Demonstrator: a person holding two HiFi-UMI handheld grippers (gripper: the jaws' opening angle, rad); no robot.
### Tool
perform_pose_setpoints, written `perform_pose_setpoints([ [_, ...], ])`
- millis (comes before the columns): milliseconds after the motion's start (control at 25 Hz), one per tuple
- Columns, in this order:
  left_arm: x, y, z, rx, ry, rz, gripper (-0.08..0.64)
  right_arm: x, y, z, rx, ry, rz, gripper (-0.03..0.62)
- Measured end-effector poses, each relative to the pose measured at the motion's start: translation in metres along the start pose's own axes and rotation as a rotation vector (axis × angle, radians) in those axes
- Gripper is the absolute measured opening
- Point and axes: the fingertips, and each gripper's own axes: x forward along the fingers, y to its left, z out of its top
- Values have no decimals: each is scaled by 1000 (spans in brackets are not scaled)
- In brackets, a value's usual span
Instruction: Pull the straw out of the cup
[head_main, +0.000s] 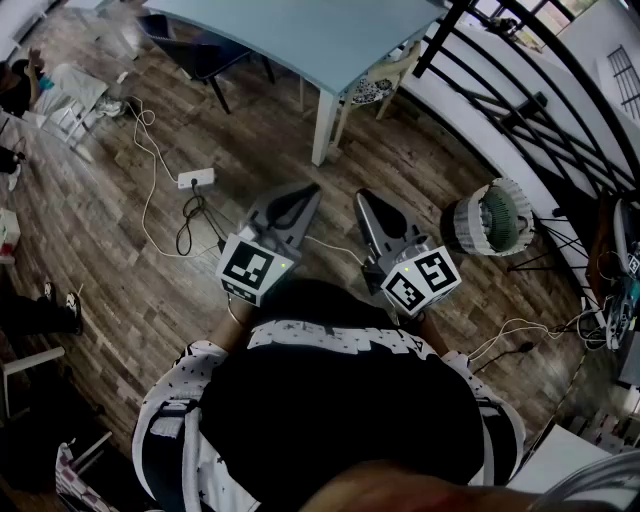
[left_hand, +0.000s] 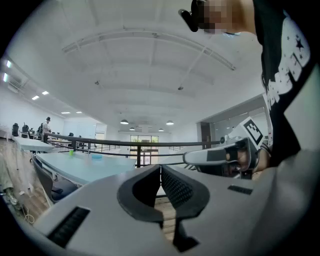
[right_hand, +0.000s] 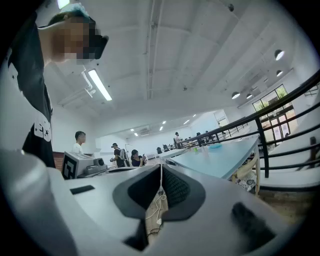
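Head view shows the left gripper (head_main: 303, 195) and the right gripper (head_main: 363, 200) held close to the person's tummy, each squeezed closed on nothing. No cup or straw shows clearly. A tiny green thing (left_hand: 71, 151) on the table (head_main: 330, 40) at 12 o'clock may be it. I think it is best to walk there first, then open 1 gripper wide.

The table (head_main: 330, 40) stands at the far side of the floor (head_main: 100, 240). One chair (head_main: 200, 55) sits under the table's left part, and another (head_main: 375, 90) just right of its near leg. A power strip (head_main: 196, 179) lies on the floor, nearer than the table and to the left. The railing (head_main: 520, 100) runs along the table's right. A basket (head_main: 490, 220) stands beside the railing. The left gripper (head_main: 305, 192) and right gripper (head_main: 365, 200) hang side by side, just nearer than the table's leg.
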Motion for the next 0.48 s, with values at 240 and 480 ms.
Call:
perform_pose_setpoints([
  [240,1,20,0,-2,2,-3,15,20,0,3,2,-15,7,31],
  [480,5,42,-3,-12,-5,-19,15,43,-2,1,-4,-6,-18,31],
])
